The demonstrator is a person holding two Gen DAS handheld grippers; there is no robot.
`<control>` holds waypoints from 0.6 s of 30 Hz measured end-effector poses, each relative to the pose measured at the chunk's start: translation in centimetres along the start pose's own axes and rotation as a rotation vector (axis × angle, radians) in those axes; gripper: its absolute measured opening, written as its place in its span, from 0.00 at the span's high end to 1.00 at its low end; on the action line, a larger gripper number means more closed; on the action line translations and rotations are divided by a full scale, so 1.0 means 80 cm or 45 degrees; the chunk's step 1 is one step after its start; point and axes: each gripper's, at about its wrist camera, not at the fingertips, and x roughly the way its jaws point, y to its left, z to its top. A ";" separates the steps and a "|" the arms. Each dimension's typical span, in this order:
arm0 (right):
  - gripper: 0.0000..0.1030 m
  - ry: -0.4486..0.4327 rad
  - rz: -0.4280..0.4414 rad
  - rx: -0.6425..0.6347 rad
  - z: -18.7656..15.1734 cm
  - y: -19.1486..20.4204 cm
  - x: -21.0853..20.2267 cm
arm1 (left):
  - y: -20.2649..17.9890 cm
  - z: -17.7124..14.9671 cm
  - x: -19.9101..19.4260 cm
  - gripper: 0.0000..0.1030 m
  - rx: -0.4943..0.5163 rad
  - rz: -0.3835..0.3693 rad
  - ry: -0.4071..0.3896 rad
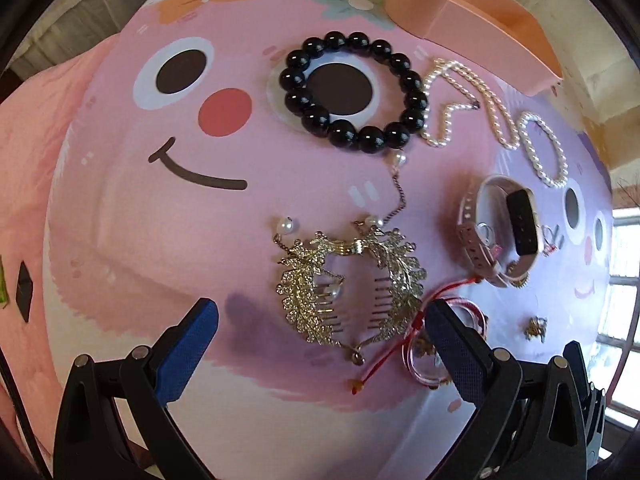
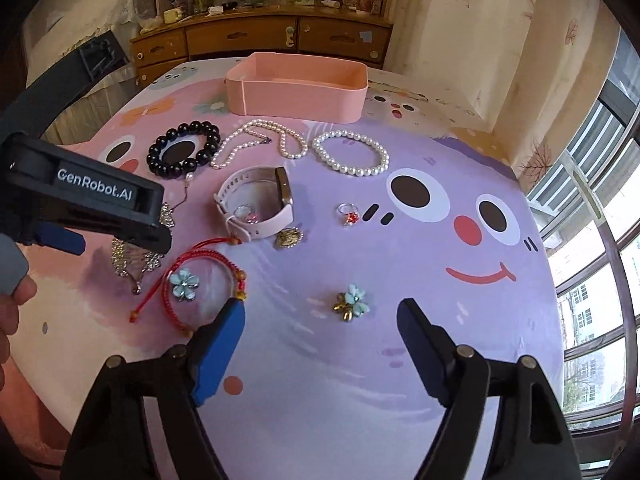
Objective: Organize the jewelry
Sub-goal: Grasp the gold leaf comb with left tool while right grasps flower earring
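Observation:
My left gripper (image 1: 322, 312) is open, its fingers either side of a gold leaf hair comb (image 1: 348, 280) lying on the cloth. Beyond it lie a black bead bracelet (image 1: 352, 92), a pearl necklace (image 1: 452, 104), a pearl bracelet (image 1: 546, 150) and a pink watch (image 1: 500, 236). My right gripper (image 2: 320, 312) is open and empty above the cloth, just short of a blue flower brooch (image 2: 352, 302). The right wrist view also shows the left gripper (image 2: 120, 228) over the comb (image 2: 132, 260), a red cord bracelet (image 2: 200, 284), a ring (image 2: 348, 214) and the pink box (image 2: 296, 88).
The jewelry lies on a pink and purple cartoon cloth (image 2: 400, 240) over a table. A wooden cabinet (image 2: 260, 40) stands behind the table and windows (image 2: 600, 280) are at the right. A clear pink ring (image 1: 424, 364) sits by my left gripper's right finger.

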 end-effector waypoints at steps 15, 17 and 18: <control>0.46 0.093 0.160 0.040 0.003 -0.047 0.039 | -0.030 -0.008 0.041 0.01 -0.081 0.071 -0.093; 0.51 0.081 0.132 -0.013 0.002 -0.041 0.039 | -0.026 -0.008 0.047 0.02 -0.058 0.068 -0.110; 0.56 0.074 0.135 -0.025 0.001 -0.040 0.038 | -0.025 -0.008 0.043 0.03 -0.040 0.068 -0.112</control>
